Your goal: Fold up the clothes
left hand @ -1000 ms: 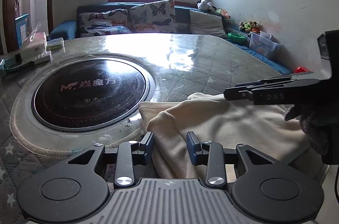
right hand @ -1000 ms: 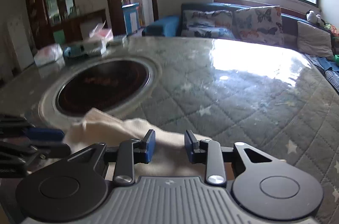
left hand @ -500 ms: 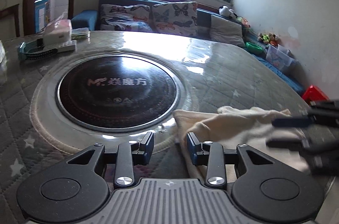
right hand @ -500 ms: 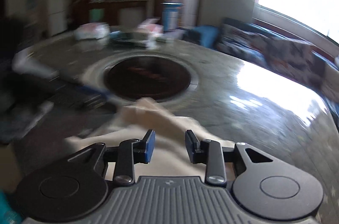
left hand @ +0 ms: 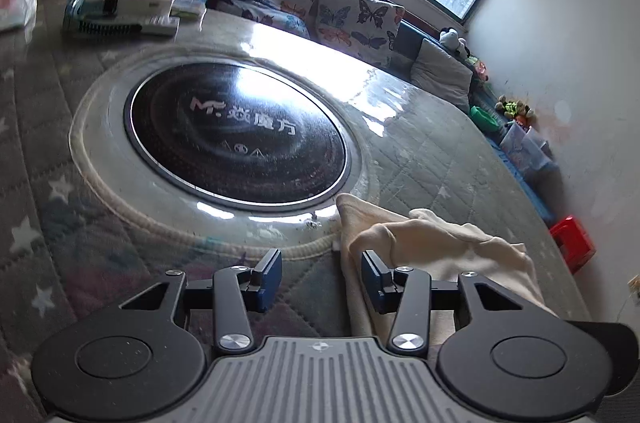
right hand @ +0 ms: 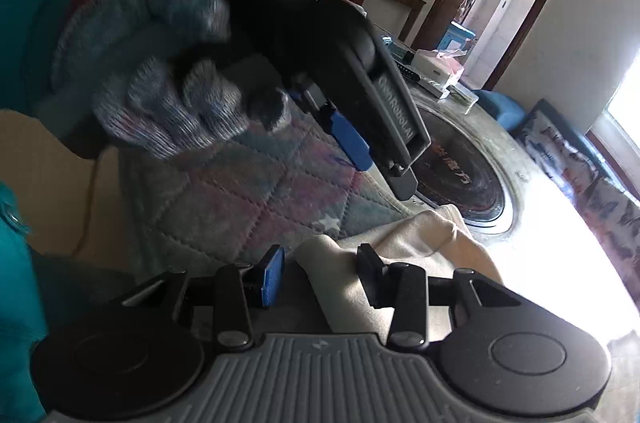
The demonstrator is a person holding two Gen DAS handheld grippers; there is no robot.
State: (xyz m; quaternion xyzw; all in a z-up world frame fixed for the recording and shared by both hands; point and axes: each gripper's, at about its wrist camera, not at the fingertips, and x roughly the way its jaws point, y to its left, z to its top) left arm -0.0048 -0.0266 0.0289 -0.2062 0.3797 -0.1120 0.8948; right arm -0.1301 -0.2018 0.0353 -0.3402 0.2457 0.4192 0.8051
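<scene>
Quilted cloth with pale stars covers the counter (left hand: 420,151), which fills most of both views under a glossy clear sheet. Set into its middle we see a round black cooktop (left hand: 236,135) with white lettering, ringed by a pale rim. Beyond the far edge runs a blue sofa (left hand: 304,7) carrying butterfly-print cushions, with a bright window above it. At the far left of the counter sit a few boxes and packets (left hand: 136,3), too blurred for us to name.

Next in size is the cream garment (left hand: 432,243), lying rumpled on the near right part of the counter, its far corner just touching the cooktop's pale rim. In the right wrist view the same garment (right hand: 400,255) lies directly ahead, with folds bunched towards the cooktop.

We hold the left hand-held gripper (left hand: 320,277) above the garment's left edge, its blue-padded fingers spread apart and gripping nothing; the cloth edge passes between them below. From the right wrist view this tool (right hand: 360,143) hangs tilted over the quilted cloth, held by a hand (right hand: 160,95) in a grey knitted glove with a teal sleeve behind it.

Our right hand-held gripper (right hand: 320,275) is likewise spread wide, empty, with a fold of the garment lying between its fingers.
</scene>
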